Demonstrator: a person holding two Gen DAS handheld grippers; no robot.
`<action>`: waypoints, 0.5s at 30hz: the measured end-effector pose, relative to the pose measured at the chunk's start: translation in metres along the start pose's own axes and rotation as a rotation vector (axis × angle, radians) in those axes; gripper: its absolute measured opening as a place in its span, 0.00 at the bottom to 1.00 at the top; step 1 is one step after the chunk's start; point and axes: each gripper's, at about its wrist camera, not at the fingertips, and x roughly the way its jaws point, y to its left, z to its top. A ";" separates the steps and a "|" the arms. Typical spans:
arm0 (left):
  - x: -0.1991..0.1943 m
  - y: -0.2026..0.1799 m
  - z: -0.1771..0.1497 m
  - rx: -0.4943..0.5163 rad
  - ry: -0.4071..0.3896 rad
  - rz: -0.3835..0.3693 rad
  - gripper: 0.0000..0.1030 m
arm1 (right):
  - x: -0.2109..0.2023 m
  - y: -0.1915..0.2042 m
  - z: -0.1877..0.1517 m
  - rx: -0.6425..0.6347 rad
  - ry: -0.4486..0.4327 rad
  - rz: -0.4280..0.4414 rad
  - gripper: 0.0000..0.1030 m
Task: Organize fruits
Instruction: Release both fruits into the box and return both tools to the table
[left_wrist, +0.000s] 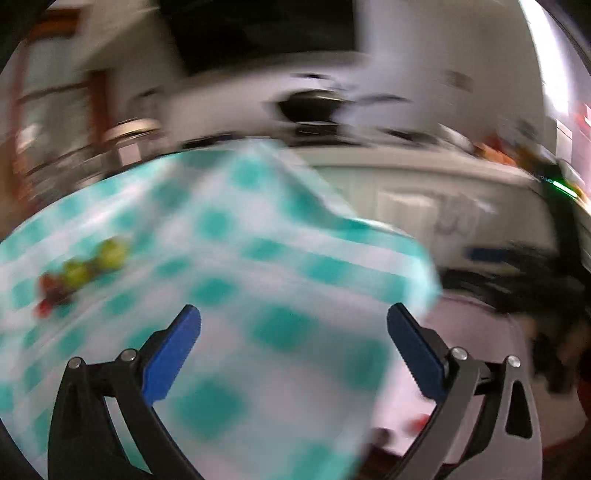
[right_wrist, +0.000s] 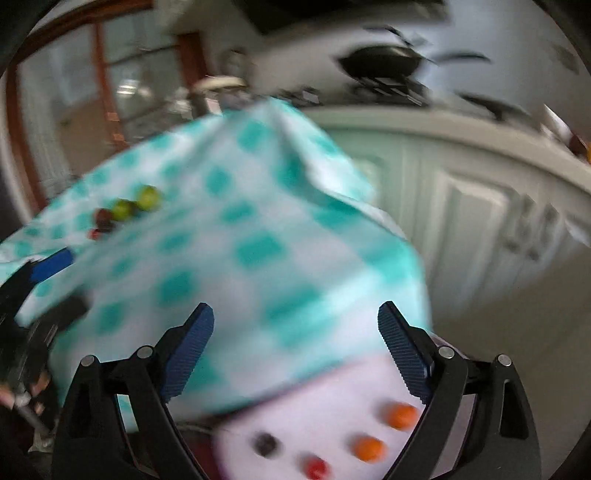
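while motion blur smears the left wrist view, the left tool (left_wrist: 293, 321) is plainly spread wide, its two blue pads (left_wrist: 173, 354) well apart with nothing between them, hanging over the checked cloth (left_wrist: 258, 258) that covers the tabletop. far to the left on that cloth lies a small cluster of fruits: two green fruits (left_wrist: 94, 264) side by side and, just beside them, some red pieces (left_wrist: 51, 291) (too blurred to count exactly). at the right, past the cloth's edge, a white surface (left_wrist: 480, 332) shows, with a red blob (left_wrist: 421, 421) near the right pad. a dark shape at the far right may be the other tool, but i cannot tell.

seen from the right wrist, the right tool (right_wrist: 295, 325) is likewise spread open, empty, poised above the edge where the cloth meets a white tray (right_wrist: 332, 398). on the tray i count four pieces: two orange fruits (right_wrist: 402, 415), one red fruit (right_wrist: 316, 467) and one dark fruit (right_wrist: 265, 443), each apart from the others. on the cloth at upper left sit two green fruits (right_wrist: 135, 205), a dark red one (right_wrist: 103, 218) touching them, and a small red one (right_wrist: 95, 233). a blue pad of the left tool (right_wrist: 50, 267) shows at the left edge.
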 end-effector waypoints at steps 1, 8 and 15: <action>0.002 0.027 0.005 -0.041 0.001 0.064 0.98 | 0.004 0.015 0.004 -0.020 -0.006 0.019 0.86; 0.014 0.222 0.008 -0.355 0.023 0.495 0.98 | 0.099 0.146 0.027 -0.209 0.093 0.121 0.86; 0.031 0.374 -0.008 -0.677 0.059 0.692 0.98 | 0.212 0.246 0.065 -0.338 0.214 0.123 0.86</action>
